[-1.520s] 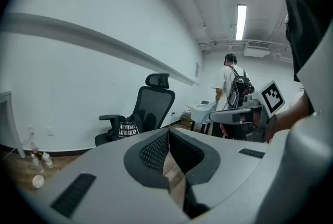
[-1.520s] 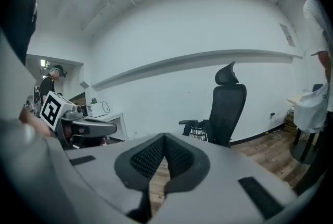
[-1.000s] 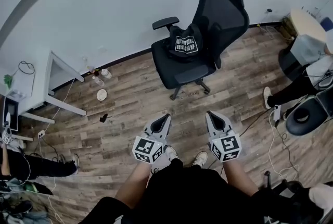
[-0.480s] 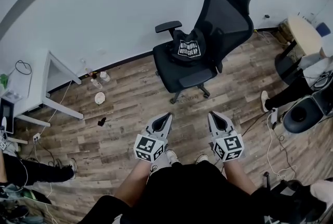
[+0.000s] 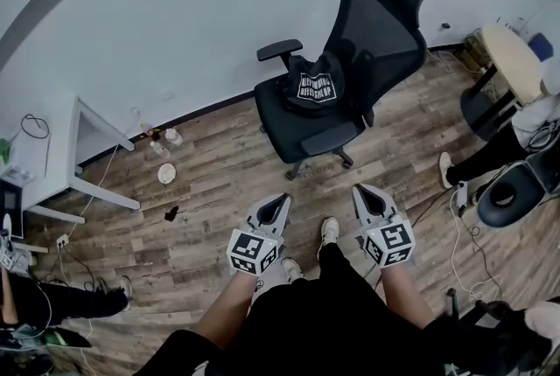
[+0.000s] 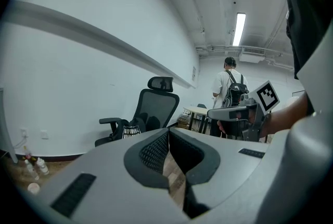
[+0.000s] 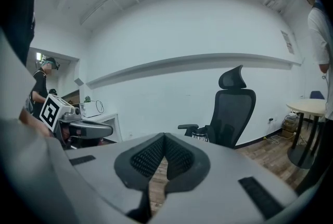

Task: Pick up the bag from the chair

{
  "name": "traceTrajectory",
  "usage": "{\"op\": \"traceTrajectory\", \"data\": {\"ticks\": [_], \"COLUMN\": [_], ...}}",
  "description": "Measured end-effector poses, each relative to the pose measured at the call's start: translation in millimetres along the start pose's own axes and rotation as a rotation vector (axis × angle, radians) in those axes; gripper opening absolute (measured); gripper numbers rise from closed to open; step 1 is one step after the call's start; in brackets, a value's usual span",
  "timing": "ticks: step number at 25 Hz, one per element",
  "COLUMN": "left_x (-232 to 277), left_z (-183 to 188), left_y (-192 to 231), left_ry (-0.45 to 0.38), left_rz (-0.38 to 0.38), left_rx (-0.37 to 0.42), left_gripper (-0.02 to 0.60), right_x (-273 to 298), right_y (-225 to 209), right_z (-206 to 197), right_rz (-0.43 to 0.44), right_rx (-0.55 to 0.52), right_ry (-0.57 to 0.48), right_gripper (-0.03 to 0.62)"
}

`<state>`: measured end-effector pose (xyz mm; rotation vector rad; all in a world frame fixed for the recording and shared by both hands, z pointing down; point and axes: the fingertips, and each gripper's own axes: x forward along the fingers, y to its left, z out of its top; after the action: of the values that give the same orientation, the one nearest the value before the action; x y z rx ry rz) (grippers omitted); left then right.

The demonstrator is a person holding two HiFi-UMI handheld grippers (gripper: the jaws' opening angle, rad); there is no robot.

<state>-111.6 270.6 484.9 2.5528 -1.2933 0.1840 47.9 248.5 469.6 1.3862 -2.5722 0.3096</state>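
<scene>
A black bag (image 5: 314, 86) with white print lies on the seat of a black mesh office chair (image 5: 372, 24) by the white wall. My left gripper (image 5: 280, 201) and right gripper (image 5: 360, 191) are held side by side over the wood floor, well short of the chair, both pointing at it. Each is shut with nothing between its jaws. The left gripper view shows my left gripper (image 6: 167, 133), the chair (image 6: 156, 106) and the bag (image 6: 131, 129) far ahead. Beyond my right gripper (image 7: 164, 137), the right gripper view shows the chair (image 7: 235, 108) at a distance.
A white desk (image 5: 83, 142) stands at the left, with bottles (image 5: 166, 138) and a small dark item (image 5: 171, 213) on the floor beside it. At the right are a round table (image 5: 512, 51), a black stool (image 5: 509, 195), a person's legs (image 5: 477, 160) and floor cables (image 5: 455, 252).
The person holding the grippers has stepped forward; a shoe now shows between the grippers. Both grippers stay shut and level. The bag has not moved on the chair.
</scene>
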Motion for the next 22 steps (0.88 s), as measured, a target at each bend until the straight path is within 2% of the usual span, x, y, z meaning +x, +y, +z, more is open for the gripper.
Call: {"op": "traceTrajectory", "data": {"ticks": [16, 22], "left_x": [108.0, 146.2], "left_z": [22.9, 33.2], "left_y": [21.4, 21.2], "left_ry": [0.052, 0.076], "left_rz": [0.035, 0.058], "left_rx": [0.033, 0.094], "left_gripper": [0.021, 0.021], "right_x": [68.9, 93.1], "right_y": [-101.8, -132.6], "right_z": [12.4, 17.3], "right_rz": [0.043, 0.099], "right_rx": [0.066, 0.089], "right_ry": [-0.007, -0.006], "right_gripper": [0.020, 0.020]}}
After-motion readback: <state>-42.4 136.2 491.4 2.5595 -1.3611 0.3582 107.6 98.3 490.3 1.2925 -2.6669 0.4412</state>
